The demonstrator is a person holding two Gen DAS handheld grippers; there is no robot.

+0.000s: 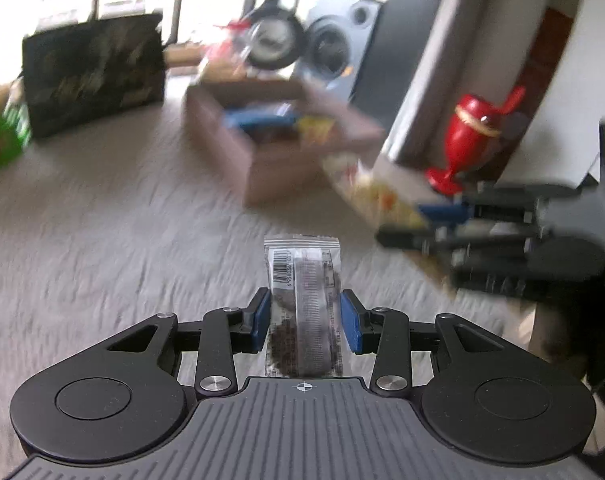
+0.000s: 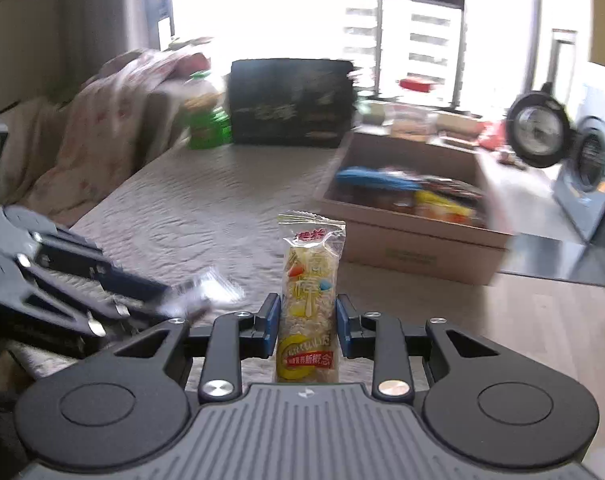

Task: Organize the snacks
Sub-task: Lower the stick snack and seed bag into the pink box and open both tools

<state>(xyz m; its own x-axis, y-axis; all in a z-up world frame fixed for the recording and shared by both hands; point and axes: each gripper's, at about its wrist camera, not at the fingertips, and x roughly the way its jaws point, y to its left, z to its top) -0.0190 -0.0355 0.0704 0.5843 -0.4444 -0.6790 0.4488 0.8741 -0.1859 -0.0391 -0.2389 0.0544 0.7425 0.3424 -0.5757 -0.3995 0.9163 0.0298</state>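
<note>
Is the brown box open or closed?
Open. The cardboard box has no lid over it, and you can see blue and yellow snack packets lying inside.

Glossy plastic wrapper [image 2: 308, 300]; matt cardboard box [image 2: 414, 240]

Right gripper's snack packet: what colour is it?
Clear wrapper over pale yellow, with a red label on top; shows best in the right wrist view.

You're in a home: ahead of your tool sit a front-loading washing machine [image 2: 590, 160], a blanket-draped sofa [image 2: 102, 120], tall bright windows [image 2: 262, 0], and a cloth-covered surface [image 2: 206, 208].
</note>
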